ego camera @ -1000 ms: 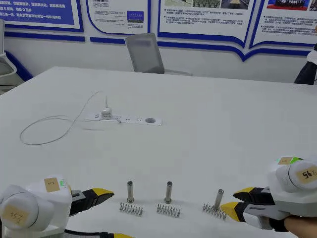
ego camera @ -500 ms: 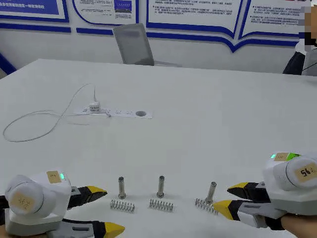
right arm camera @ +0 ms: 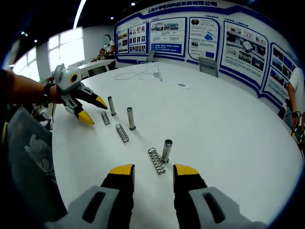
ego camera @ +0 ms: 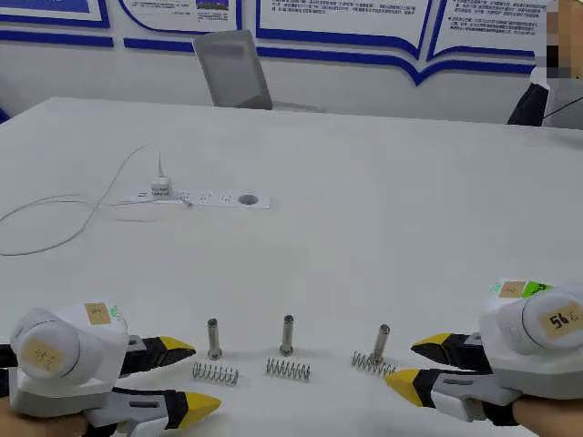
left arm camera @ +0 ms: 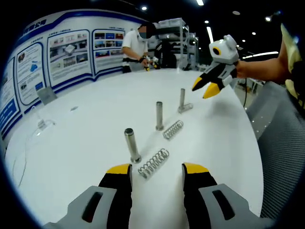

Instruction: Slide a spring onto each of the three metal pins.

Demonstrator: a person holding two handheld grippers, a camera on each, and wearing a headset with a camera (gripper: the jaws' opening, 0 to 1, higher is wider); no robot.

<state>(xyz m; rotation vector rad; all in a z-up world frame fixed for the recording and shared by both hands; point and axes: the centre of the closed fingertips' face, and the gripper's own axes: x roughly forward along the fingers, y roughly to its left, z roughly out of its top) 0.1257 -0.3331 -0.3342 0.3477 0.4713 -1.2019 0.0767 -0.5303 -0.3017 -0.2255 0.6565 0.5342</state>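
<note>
Three pins (ego camera: pixel 287 335) standing on the table (ego camera: pixel 383 228), a spring (ego camera: pixel 288 369) lying by each — left gripper (ego camera: pixel 200 375), right gripper (ego camera: pixel 402 362) both spreading wide

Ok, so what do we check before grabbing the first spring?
1. Pins standing up: ok.
2. Pins bare, no spring on yet: ok.
3. Springs lying one by each pin: ok.
4. Left gripper open and empty: ok.
5. Right gripper open and empty: ok.
6. Right spring lying free of its pin: cannot tell.
</note>
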